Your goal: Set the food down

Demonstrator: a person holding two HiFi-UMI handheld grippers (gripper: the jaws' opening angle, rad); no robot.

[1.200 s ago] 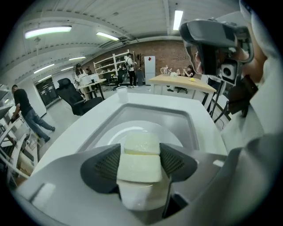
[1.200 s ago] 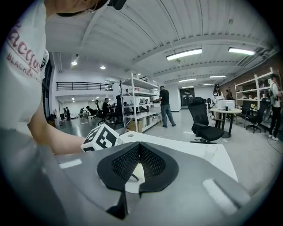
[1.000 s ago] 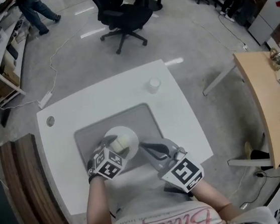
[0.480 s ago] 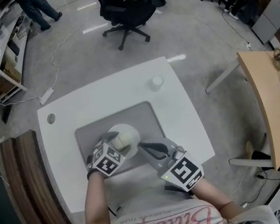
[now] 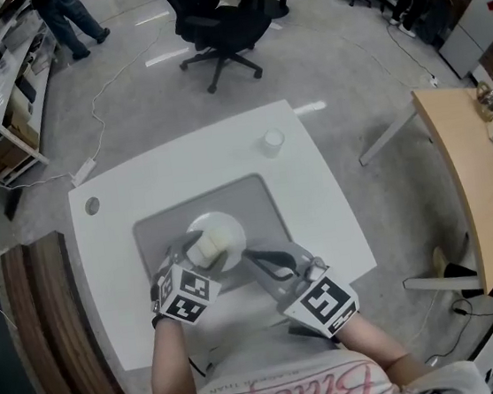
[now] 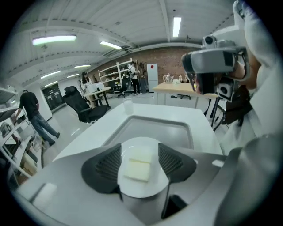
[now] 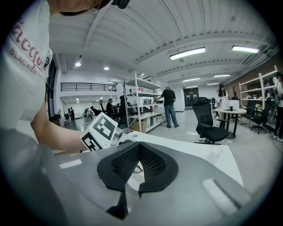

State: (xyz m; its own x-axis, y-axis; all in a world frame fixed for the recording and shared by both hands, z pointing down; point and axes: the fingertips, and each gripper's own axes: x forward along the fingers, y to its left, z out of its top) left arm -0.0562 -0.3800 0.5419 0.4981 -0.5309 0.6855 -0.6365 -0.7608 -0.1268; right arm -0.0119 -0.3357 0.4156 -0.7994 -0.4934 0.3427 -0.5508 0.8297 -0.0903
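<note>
A pale yellow block of food (image 6: 138,164) lies on a round white plate (image 6: 141,190), between the pads of my left gripper (image 6: 139,152). Those jaws are closing slightly, but a narrow gap still shows at the block's right side. In the head view the plate (image 5: 222,228) sits on a grey mat (image 5: 256,201), with the food (image 5: 203,250) at its near edge and the left gripper (image 5: 195,250) reaching in from the left. My right gripper (image 5: 252,255) lies shut just right of the plate, nothing between its pads (image 7: 139,148).
The grey mat lies on a white table (image 5: 139,191). A small clear cup (image 5: 272,141) stands at the table's far right. A black office chair (image 5: 217,26) is beyond the table, and a wooden desk (image 5: 475,172) to the right.
The left gripper has drawn back a little toward the person. The plate, the food and the right gripper stay where they were.
</note>
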